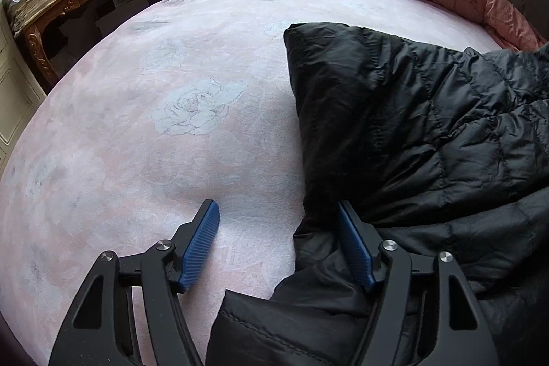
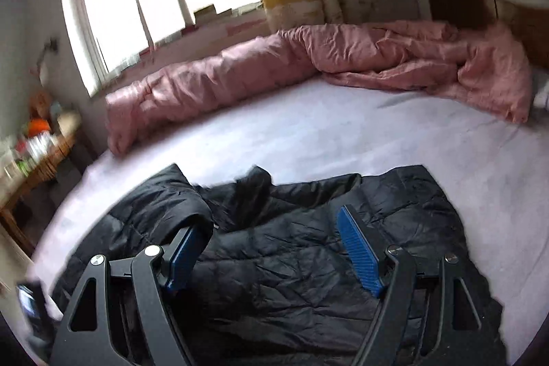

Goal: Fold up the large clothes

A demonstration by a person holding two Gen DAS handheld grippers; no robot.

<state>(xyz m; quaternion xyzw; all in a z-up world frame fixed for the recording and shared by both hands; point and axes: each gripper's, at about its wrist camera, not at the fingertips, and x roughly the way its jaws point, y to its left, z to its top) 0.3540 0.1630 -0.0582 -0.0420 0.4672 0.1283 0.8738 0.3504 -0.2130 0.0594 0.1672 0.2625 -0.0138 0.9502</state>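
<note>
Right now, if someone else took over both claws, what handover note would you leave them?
Left claw: open, low at the jacket's edge, fabric beside its right finger, nothing gripped.
Right claw: open, above the jacket, holding nothing.
Black puffer jacket: spread rumpled on the pink bed sheet, one sleeve laid out to the side. Pink duvet bunched along the far edge, clear of the work.
Done: jacket laid out, sleeve possibly folded in.
Left: smooth it, bring in the sleeves, fold the body.
</note>
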